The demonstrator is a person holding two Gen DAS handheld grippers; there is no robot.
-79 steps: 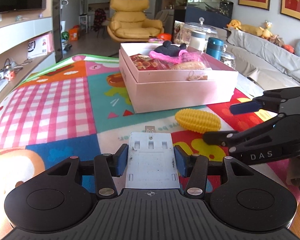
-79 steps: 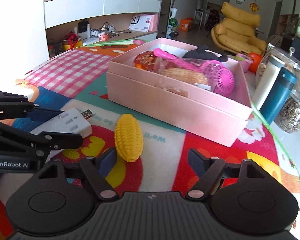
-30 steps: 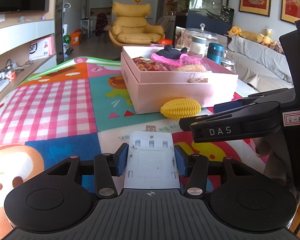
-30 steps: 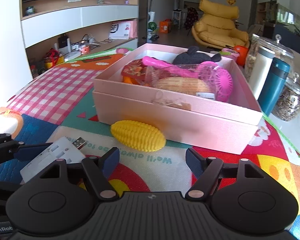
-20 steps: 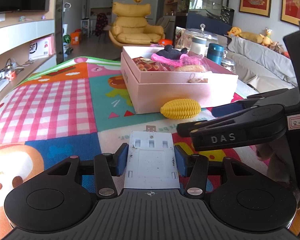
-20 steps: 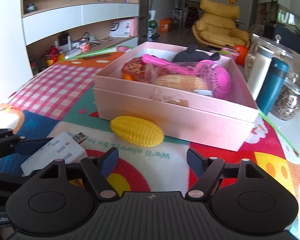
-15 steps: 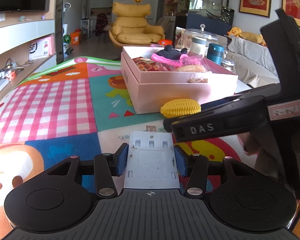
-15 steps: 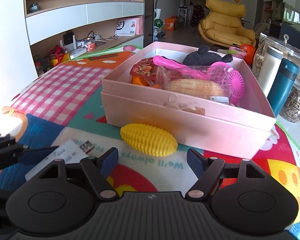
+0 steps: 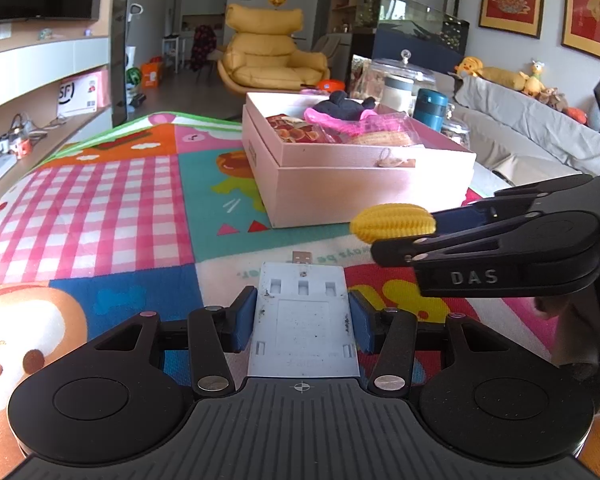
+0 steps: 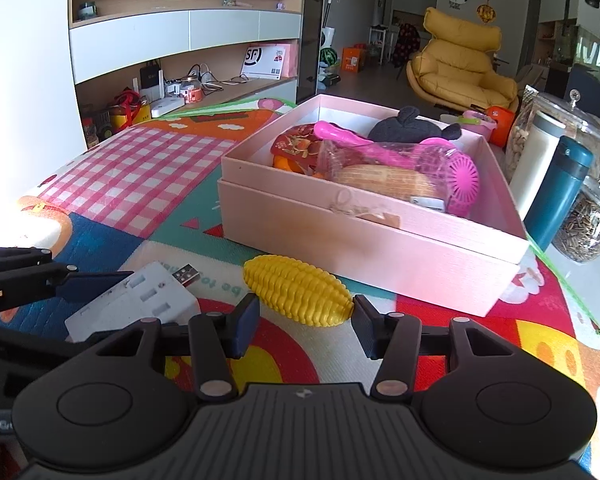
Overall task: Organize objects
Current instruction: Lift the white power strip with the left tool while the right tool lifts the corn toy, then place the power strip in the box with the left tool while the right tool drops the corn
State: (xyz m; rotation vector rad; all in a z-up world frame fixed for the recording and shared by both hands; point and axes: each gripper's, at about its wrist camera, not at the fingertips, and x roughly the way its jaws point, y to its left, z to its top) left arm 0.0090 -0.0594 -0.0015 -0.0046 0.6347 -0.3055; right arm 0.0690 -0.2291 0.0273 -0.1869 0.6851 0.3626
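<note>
Now, corn toy [image 10: 298,295]: lies crosswise at 12 o'clock of the right tool [image 10: 304,326], beside the pink box [image 10: 364,256].
Right tool: jaws just closing, flanking its 2 ends, grip unconfirmed.
Left tool [image 9: 302,320]: clamps the white adapter [image 9: 303,312].

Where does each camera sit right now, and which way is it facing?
Left wrist: on the left tool, looking along its fingers at the white USB hub they clamp, pink box beyond; the right tool enters from the right.
Right wrist: on the right tool, whose fingers have just been closing around the yellow toy corn; the left tool's finger shows at left.
Shared: hub, corn, box, play mat.
</note>
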